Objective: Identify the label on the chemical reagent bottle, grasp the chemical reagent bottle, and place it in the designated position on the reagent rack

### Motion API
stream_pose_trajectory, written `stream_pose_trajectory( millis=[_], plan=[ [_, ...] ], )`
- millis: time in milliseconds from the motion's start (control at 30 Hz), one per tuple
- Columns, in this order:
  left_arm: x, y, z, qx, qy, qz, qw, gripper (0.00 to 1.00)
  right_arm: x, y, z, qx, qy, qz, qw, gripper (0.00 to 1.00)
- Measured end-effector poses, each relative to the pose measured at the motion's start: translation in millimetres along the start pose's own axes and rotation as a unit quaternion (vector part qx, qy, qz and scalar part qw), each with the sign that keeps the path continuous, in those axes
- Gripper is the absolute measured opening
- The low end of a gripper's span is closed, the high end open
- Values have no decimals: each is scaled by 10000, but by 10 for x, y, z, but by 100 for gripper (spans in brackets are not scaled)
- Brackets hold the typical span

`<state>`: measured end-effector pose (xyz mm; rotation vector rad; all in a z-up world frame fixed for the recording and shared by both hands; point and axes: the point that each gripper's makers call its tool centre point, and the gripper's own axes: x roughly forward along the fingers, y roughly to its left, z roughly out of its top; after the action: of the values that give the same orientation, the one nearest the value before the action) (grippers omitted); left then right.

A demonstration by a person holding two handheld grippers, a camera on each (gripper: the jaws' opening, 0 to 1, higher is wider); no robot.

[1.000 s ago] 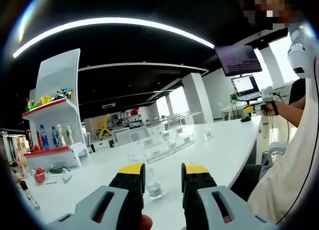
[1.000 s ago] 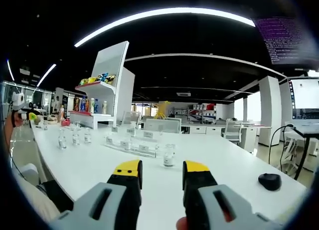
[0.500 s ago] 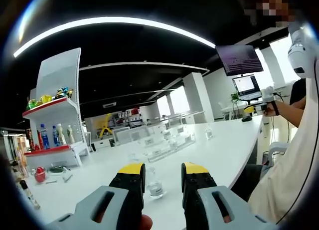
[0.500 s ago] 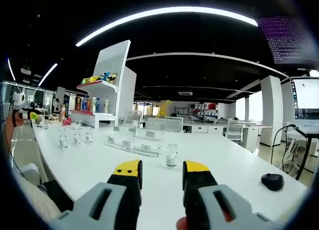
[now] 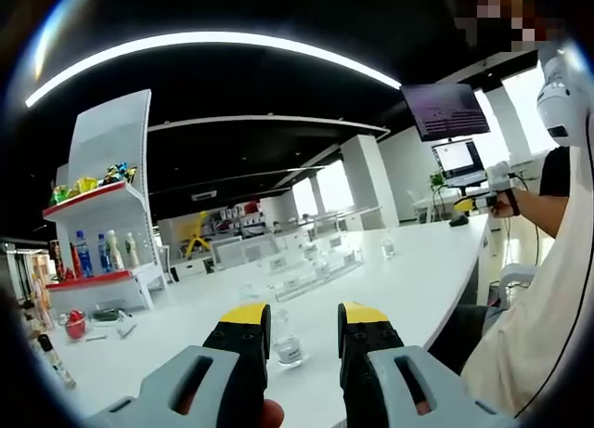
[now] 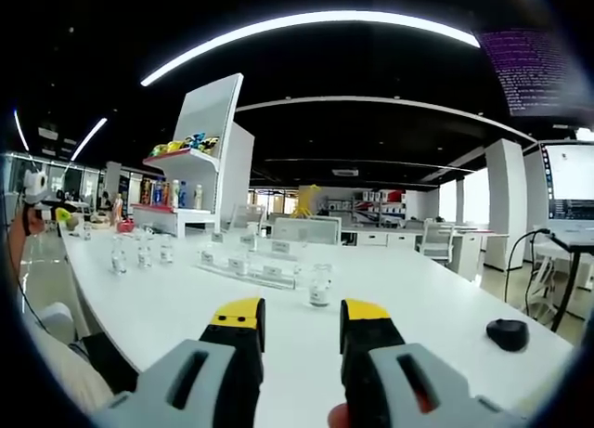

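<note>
A long white worktop [image 6: 167, 307] runs through an open office with a snack shelf [image 6: 190, 191] at left. Three bottles [image 6: 118, 257] stand left of the clear rack [image 6: 243, 265]; one bottle [image 6: 319, 286] sits right — ahead of the right gripper [image 6: 302, 328], fingers narrowly apart, empty. Left gripper [image 5: 303, 331] — same gap, a bottle [image 5: 284, 340] just beyond it.

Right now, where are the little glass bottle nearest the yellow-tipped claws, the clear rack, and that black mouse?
Small glass bottle [image 6: 319, 286], right gripper view: middle of its clear body.
Clear rack [image 6: 249, 266], right gripper view: its front labelled strip.
Black mouse [image 6: 508, 333], right gripper view: top of its shell.
</note>
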<state>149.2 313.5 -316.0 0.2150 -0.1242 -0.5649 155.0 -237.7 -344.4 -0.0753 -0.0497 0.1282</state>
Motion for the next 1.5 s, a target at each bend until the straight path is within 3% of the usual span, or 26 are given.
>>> stream_pose_trajectory(
  millis=[800, 1500],
  plan=[
    [-99, 5, 39, 31, -87, 55, 9999, 29, -93, -15, 27, -15, -50, -43, 10000, 32],
    [140, 33, -31, -71, 43, -8, 10000, 29, 113, -57, 15, 58, 52, -23, 10000, 32]
  ],
)
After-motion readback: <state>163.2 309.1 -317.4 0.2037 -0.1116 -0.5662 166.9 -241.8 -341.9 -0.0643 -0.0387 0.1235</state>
